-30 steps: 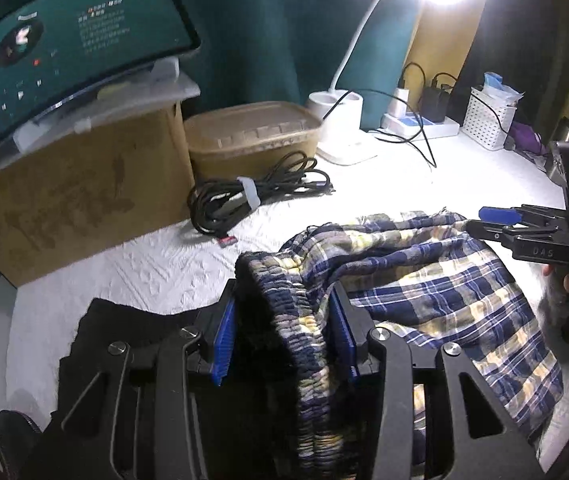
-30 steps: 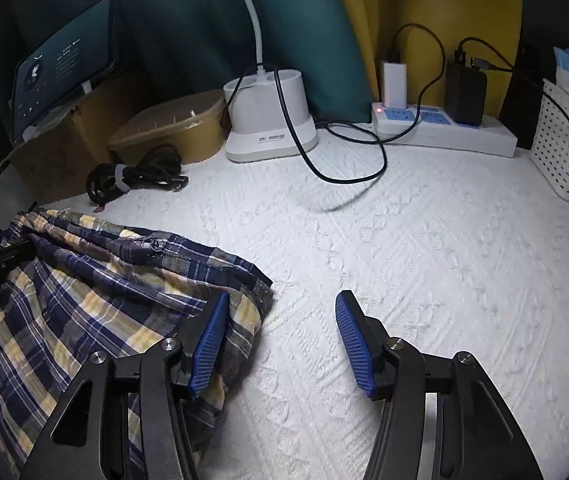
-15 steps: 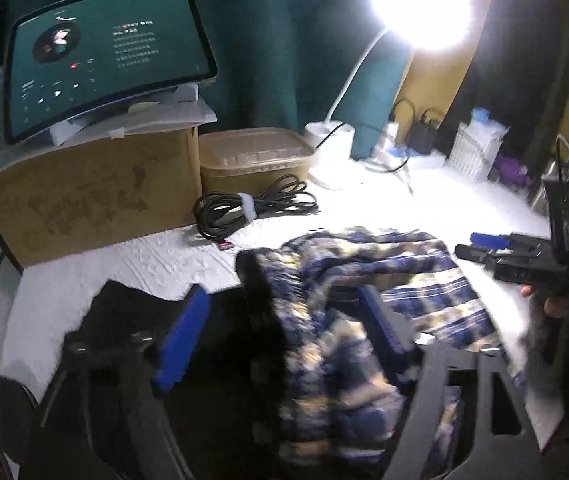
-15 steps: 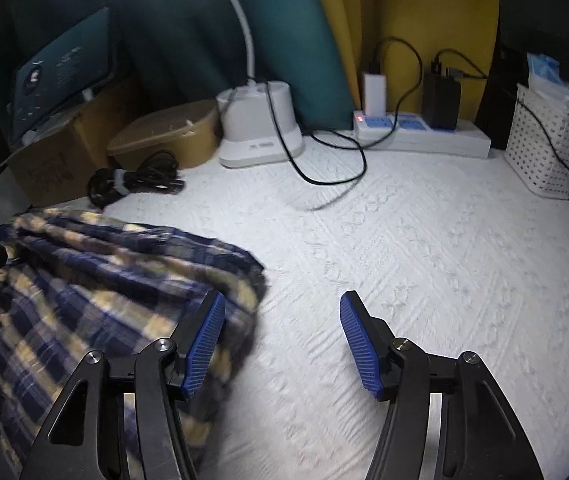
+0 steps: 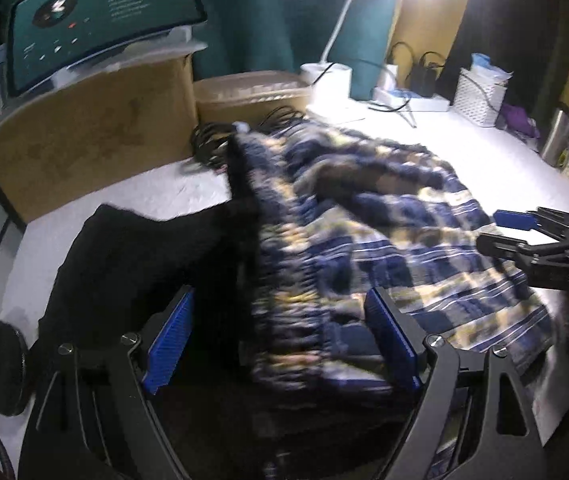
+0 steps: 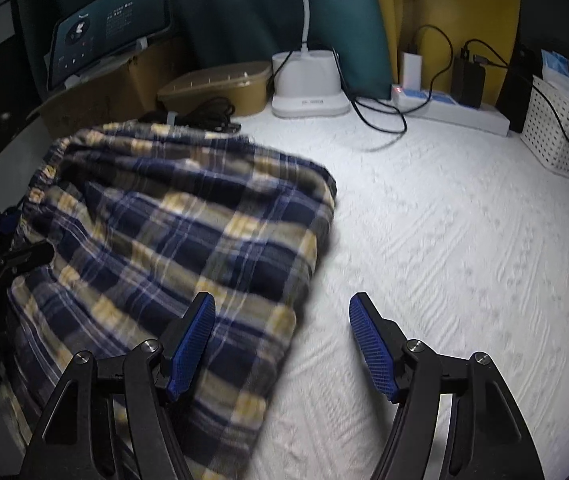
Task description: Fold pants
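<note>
The blue and yellow plaid pants (image 5: 364,220) lie folded in a loose pile on the white cover, elastic waistband towards the left. My left gripper (image 5: 280,344) is open wide above the near waistband end. Its blue pads stand clear of the cloth on both sides. In the right wrist view the pants (image 6: 172,232) fill the left half. My right gripper (image 6: 282,344) hovers over their near right edge, jaws opening, the pads pressing on nothing. The right gripper (image 5: 500,232) also shows at the right of the left wrist view.
A black garment (image 5: 124,260) lies left of the pants. At the back stand a cardboard box (image 5: 84,140) with a tablet (image 5: 96,20), a brown container (image 5: 252,96), a cable coil (image 5: 212,144), a lamp base (image 6: 308,84), a power strip (image 6: 456,108) and a white basket (image 6: 560,128).
My left gripper let go of the waistband, opened wide and drew back. The right gripper also pulled back and spread a little wider. The pants have settled onto the table.
</note>
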Tool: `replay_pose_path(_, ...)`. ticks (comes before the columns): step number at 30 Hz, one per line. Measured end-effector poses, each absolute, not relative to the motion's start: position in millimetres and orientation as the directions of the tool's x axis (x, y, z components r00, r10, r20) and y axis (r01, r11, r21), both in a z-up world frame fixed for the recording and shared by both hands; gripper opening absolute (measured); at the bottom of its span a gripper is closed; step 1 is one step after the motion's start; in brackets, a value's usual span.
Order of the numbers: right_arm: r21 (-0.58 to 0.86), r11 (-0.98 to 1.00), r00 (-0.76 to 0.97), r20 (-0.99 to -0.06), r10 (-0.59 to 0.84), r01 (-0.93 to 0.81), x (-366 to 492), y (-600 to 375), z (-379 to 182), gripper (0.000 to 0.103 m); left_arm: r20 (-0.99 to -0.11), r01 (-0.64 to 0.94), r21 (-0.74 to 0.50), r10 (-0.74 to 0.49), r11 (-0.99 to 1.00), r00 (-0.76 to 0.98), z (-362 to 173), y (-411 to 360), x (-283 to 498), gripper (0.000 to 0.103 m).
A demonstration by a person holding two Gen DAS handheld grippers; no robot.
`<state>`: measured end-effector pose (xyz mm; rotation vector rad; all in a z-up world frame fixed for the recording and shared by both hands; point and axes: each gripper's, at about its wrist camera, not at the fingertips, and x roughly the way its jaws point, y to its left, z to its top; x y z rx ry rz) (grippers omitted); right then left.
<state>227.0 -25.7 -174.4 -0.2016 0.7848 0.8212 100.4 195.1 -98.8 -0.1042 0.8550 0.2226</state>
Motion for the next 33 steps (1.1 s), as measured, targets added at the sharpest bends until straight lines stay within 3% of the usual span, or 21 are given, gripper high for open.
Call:
replay_pose_path(4,0.114,0.687,0.427,-0.707,0.563,-0.718,220,-32,-175,0.072,-0.754,-0.254,-0.019,0.153,0.967,0.638,-96,199,93,0.085)
replay_pose_path(10,0.114,0.68,0.435,-0.691,0.578,-0.724,199,-45,-165,0.072,-0.678,-0.17,-0.047,0.094,0.984,0.729,-68,177,76,0.085)
replay_pose_path(26,0.109,0.701,0.447,-0.699,0.558,-0.704,166,-70,-183,0.074,-0.764,-0.182,0.021,0.133,0.983,0.631,-110,168,74,0.085)
replay_pose_path(33,0.112,0.727,0.481,-0.681,0.553,-0.678,154,-94,-182,0.074,-0.737,-0.191,0.024,0.147,0.981,0.66,-98,162,56,0.085)
